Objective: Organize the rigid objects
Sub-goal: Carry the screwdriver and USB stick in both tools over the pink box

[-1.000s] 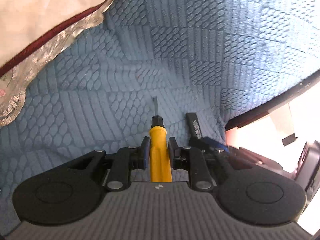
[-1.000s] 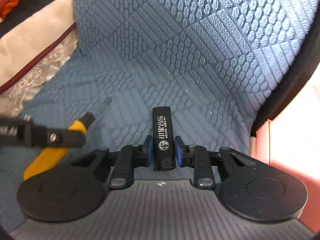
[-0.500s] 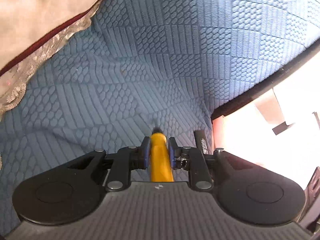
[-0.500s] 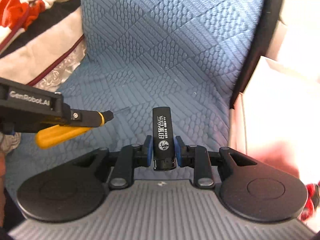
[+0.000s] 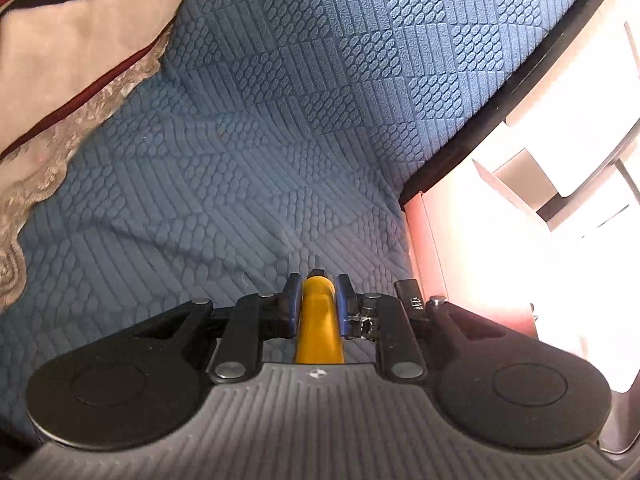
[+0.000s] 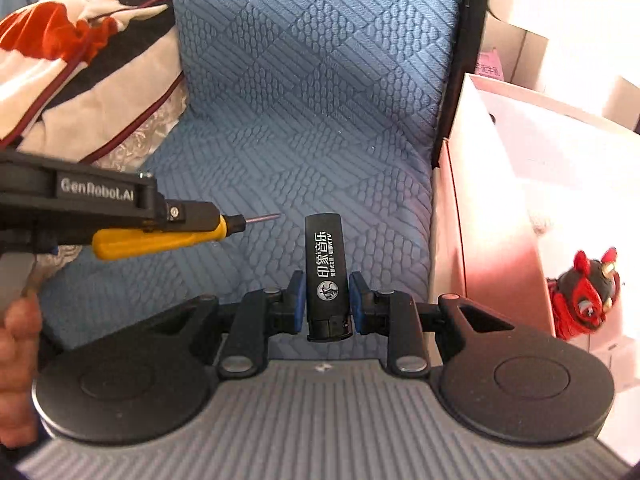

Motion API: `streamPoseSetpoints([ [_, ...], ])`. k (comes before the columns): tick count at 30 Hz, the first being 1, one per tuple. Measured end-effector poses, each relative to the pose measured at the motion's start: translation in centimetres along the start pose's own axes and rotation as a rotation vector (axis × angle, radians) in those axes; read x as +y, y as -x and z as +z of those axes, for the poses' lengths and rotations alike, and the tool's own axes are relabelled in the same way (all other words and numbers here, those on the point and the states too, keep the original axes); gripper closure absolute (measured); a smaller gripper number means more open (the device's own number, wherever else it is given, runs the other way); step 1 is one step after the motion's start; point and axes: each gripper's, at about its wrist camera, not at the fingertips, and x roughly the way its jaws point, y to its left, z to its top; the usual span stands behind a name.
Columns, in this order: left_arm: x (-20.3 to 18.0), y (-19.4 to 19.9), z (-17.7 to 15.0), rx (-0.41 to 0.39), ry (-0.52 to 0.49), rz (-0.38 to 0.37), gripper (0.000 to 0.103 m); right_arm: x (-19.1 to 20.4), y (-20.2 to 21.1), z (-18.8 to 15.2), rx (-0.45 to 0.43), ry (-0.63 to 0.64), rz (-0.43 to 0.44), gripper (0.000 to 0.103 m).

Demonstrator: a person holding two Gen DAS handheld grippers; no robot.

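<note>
Left wrist view: the left gripper [image 5: 317, 300] is clamped on a yellow-handled screwdriver [image 5: 319, 320], whose handle runs back between the blue pads [image 5: 291, 300] toward the camera; only the dark collar and a short length of the shaft tip show past the fingertips. The tool is held above a blue quilted cushion [image 5: 280, 140] with an embossed pattern of diamonds. A cream blanket with maroon piping and lace edging [image 5: 68, 92] lies over the cushion's left side. To the right, just beyond the cushion's dark edge, stands a pink-and-white box [image 5: 480, 248], strongly overexposed. The black top of the lighter [image 5: 408, 292] shows just right of the gripper.

Right wrist view: the right gripper [image 6: 325, 296] grips a black lighter [image 6: 326, 268] upright by its lower half, white printed characters and a round emblem facing the camera, its top standing clear above the pads. It too is held above the cushion [image 6: 320, 100]. At left the left gripper [image 6: 192, 220], marked "GenRobot.AI", holds the screwdriver [image 6: 160, 236] roughly level, the shaft pointing right toward the lighter but apart from it. The person's hand [image 6: 18, 368] shows at the lower left edge. A patterned red, white and black fabric [image 6: 72, 60] lies at upper left. The box [image 6: 500, 200] stands at right, with a small red-and-black figure [image 6: 584, 296] beside it
</note>
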Motion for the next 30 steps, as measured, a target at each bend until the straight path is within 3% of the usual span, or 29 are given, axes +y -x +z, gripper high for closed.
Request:
streamPoseSetpoints([
  [17,-3.4,3.8,-2.7,-0.077,0.054,-0.018,0.082,-2.6,3.9,-1.5,-0.010,-0.010,-0.014,0.077],
  [30,-11.0,7.7,0.1,-0.146,-0.020,-0.022,0.082,-6.6,8.8,1.3,-0.094,-0.017,0.008,0.076],
])
